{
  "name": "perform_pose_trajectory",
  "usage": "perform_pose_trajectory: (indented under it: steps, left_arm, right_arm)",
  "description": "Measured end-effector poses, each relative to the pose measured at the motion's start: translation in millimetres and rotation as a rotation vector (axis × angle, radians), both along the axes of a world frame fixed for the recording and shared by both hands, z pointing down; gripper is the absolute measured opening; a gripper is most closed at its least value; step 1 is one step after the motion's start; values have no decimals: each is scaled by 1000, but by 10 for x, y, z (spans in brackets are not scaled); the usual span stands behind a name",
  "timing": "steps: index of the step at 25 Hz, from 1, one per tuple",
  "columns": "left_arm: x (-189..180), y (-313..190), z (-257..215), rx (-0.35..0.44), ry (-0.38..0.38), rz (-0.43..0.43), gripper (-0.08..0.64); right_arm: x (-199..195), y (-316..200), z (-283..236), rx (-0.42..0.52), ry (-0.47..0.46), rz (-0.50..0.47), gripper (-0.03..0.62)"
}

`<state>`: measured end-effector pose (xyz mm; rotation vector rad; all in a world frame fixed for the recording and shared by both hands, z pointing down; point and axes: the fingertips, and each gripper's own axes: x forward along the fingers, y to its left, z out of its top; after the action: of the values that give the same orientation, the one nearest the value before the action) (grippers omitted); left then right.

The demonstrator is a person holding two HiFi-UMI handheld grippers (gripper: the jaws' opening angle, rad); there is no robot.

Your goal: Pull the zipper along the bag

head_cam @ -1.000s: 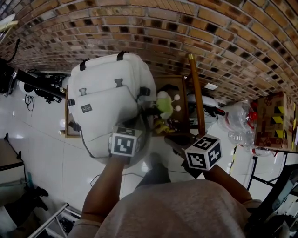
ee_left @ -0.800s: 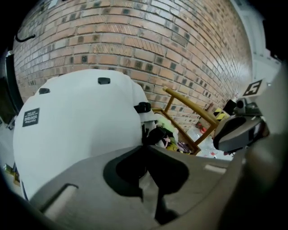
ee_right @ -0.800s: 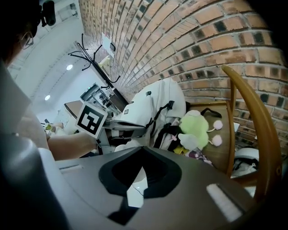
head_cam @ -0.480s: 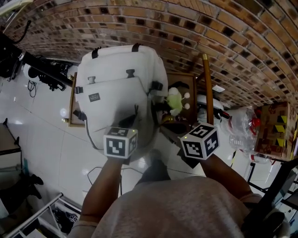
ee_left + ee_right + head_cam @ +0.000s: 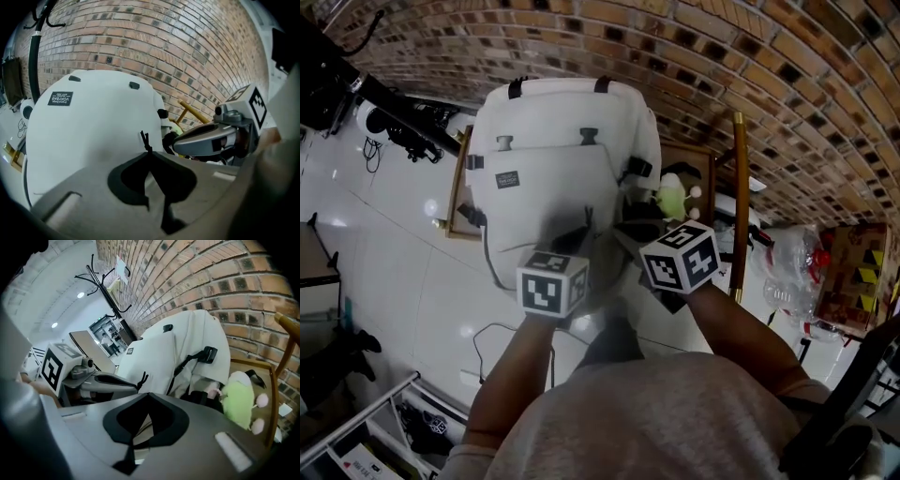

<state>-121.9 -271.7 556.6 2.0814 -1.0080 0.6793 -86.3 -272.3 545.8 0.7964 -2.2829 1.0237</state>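
A white backpack (image 5: 553, 159) stands upright on a wooden chair (image 5: 456, 187) against the brick wall; it fills the left gripper view (image 5: 89, 126). My left gripper (image 5: 581, 230) is at the bag's lower front, shut on the black cord zipper pull (image 5: 145, 139), which sticks up from its closed tips (image 5: 149, 154). The right gripper view shows the same pull (image 5: 142, 378) at the left gripper's tip (image 5: 136, 383). My right gripper (image 5: 623, 234) hovers just right of it by the bag's lower right side, jaws shut (image 5: 149, 395), with nothing seen between them.
A green plush toy (image 5: 675, 199) sits on a second chair right of the bag, beside a wooden pole (image 5: 737, 187). A cardboard box (image 5: 844, 272) and plastic bags (image 5: 787, 272) lie at far right. Black equipment (image 5: 394, 131) and a coat rack (image 5: 105, 282) stand left.
Both grippers have come up closer to the bag. The right gripper has moved left, nearer the left one. The left gripper stays on the zipper pull.
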Motion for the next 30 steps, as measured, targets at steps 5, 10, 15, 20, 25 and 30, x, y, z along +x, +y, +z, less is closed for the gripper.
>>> perform_pose_trajectory:
  steps: [5, 10, 15, 20, 25, 30]
  left_arm:
    - [-17, -6, 14, 2, 12, -12, 20]
    - [-62, 29, 91, -17, 14, -8, 20]
    - [-149, 12, 143, -28, -7, -20, 20]
    - [-194, -7, 141, -36, 4, -28, 20]
    - [-243, -15, 134, -34, 4, -36, 20]
    - [-380, -2, 148, -40, -9, -56, 20]
  right_arm:
    - [-87, -119, 175, -6, 39, -28, 0]
    - [-124, -197, 336, -35, 83, -33, 0]
    - [-145, -242, 454, -44, 138, -39, 0]
    - [-157, -256, 527, -49, 163, -41, 0]
    - [-158, -253, 548, -45, 176, -45, 0]
    - [-161, -257, 568, -47, 188, -44, 0]
